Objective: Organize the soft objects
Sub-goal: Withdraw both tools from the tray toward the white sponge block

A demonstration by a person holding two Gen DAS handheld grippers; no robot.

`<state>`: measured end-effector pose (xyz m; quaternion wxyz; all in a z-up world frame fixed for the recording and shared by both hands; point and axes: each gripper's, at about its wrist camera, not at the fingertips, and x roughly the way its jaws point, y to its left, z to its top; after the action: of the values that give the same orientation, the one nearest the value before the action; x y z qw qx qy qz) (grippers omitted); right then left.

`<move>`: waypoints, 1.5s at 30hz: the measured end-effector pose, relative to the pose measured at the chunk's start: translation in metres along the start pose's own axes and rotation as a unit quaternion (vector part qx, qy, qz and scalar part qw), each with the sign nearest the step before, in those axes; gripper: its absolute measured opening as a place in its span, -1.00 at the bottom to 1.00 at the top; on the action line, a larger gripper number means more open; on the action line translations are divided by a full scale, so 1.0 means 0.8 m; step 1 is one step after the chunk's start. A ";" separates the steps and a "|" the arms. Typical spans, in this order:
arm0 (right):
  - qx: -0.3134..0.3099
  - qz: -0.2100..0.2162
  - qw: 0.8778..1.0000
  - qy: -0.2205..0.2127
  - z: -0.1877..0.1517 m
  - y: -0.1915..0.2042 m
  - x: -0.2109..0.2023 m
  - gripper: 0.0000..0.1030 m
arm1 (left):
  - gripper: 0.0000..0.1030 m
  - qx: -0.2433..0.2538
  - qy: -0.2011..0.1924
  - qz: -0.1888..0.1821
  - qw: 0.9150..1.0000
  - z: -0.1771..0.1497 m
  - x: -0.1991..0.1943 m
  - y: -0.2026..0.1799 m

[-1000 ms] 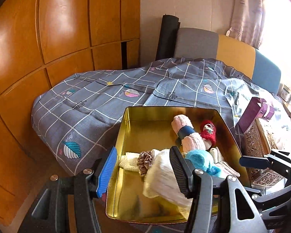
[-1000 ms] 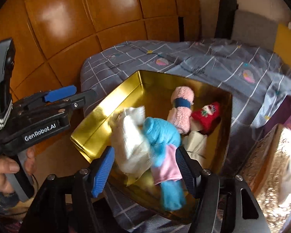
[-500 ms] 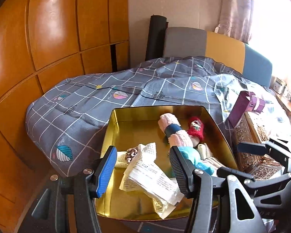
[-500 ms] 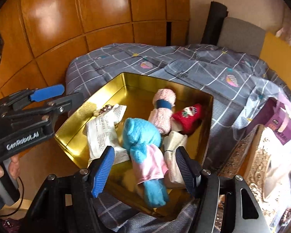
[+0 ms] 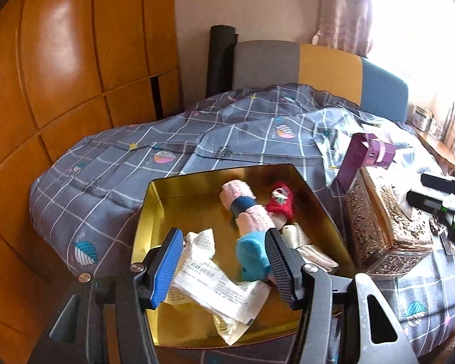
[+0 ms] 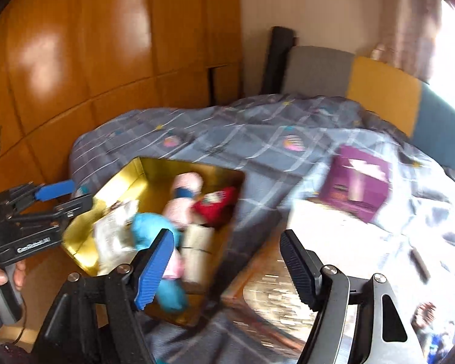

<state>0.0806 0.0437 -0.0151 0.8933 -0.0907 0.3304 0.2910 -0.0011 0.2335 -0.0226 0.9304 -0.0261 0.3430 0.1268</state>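
Fingers of the right gripper are opening with nothing between them; the left gripper hovers wide over the tin on the bed. The blue toy lies inside, and may snag if the left closes.

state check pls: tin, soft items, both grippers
gold tin: open, on the bed
blue plush: lying in tin
pink rolled towel: in tin, banded
red sock: in tin
left gripper: open, empty
right gripper: opening, empty
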 end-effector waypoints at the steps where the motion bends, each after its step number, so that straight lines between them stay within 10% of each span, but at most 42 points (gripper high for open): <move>1: 0.009 -0.010 1.000 -0.003 -0.001 -0.013 -0.005 0.44 | 0.10 0.005 -0.002 -0.003 1.000 0.002 -0.001 -0.005; 19: 0.163 -0.196 0.967 -0.027 -0.052 -0.256 -0.099 0.56 | 0.10 0.130 -0.041 -0.070 0.988 0.042 -0.030 -0.113; 30: 0.326 -0.298 0.897 -0.012 -0.152 -0.403 -0.127 0.57 | 0.14 0.254 -0.079 -0.175 0.948 0.099 -0.071 -0.266; 35: 0.417 -0.287 0.862 -0.014 -0.193 -0.439 -0.140 0.57 | 0.30 0.258 -0.004 -0.267 0.929 0.125 -0.053 -0.360; 45: 0.459 -0.253 0.850 -0.046 -0.202 -0.445 -0.156 0.62 | 0.30 0.167 0.181 -0.316 0.916 0.143 0.082 -0.538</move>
<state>0.1232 -0.3607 -0.0694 0.8900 0.2625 0.3507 -0.1264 0.2283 -0.1526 0.0060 0.8350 -0.0002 0.4953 -0.2395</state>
